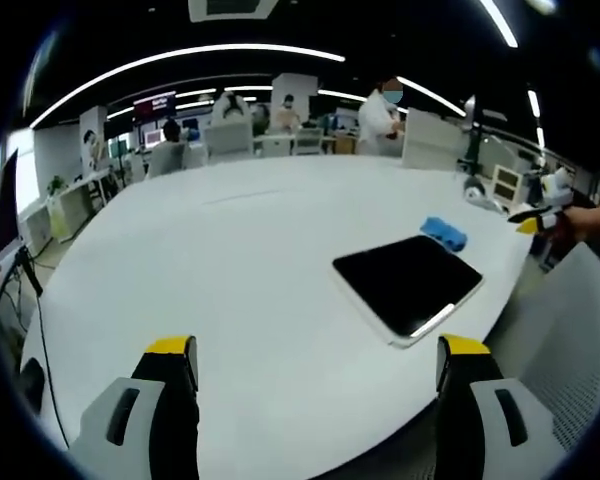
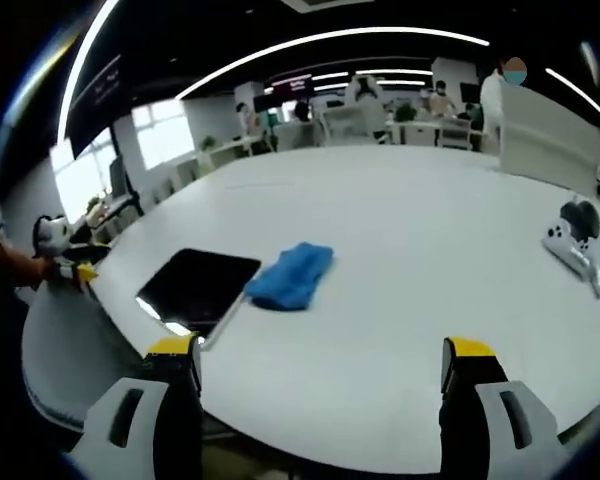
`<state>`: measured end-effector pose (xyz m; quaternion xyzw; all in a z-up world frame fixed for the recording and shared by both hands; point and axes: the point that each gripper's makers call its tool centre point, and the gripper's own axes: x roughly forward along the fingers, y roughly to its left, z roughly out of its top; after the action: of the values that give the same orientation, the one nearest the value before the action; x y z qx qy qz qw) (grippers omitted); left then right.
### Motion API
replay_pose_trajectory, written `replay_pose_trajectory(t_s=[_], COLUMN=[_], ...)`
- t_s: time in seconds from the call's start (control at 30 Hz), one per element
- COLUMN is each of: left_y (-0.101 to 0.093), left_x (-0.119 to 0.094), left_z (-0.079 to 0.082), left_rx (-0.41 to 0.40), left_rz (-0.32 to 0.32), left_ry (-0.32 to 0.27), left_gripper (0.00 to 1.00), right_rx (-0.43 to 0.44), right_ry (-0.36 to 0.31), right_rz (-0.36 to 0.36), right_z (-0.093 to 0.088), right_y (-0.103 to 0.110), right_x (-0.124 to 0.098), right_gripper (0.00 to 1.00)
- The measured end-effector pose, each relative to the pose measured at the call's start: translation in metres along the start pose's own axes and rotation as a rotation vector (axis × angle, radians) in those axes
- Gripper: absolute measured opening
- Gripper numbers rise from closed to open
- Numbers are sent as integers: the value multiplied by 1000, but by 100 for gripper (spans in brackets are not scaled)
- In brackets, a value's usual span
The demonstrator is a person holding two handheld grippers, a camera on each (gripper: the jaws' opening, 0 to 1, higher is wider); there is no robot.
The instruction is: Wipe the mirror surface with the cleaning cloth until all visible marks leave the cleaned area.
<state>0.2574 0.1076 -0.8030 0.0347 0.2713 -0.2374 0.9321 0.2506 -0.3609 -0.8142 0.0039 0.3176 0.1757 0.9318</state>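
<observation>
White table (image 1: 230, 260) in an open office: we see the mirror (image 1: 408, 283) flat near its edge, the blue cloth (image 2: 291, 275) touching one corner (handy for wiping). Left gripper (image 1: 317, 365) and right gripper (image 2: 320, 365) hover wide open, empty.

A dark rectangular mirror (image 1: 408, 282) with a pale rim lies flat near the edge of the white bench (image 1: 230, 270). A crumpled blue cleaning cloth (image 2: 291, 275) lies touching the mirror's far corner.
</observation>
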Motion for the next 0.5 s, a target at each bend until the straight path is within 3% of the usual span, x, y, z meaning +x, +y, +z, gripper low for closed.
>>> replay_pose_trajectory(t_s=[0.17, 0.5], left_y=[2, 4], left_x=[0, -2], left_z=[1, 0], left_rx=[-1, -1], left_rz=[10, 23], left_ry=[-4, -3], left_gripper=[99, 99], right_rx=[0, 25], right_ry=[33, 17], right_rz=[-20, -40], right_z=[-9, -2], right_y=[-3, -2], right_x=[3, 5], right_gripper=[100, 100])
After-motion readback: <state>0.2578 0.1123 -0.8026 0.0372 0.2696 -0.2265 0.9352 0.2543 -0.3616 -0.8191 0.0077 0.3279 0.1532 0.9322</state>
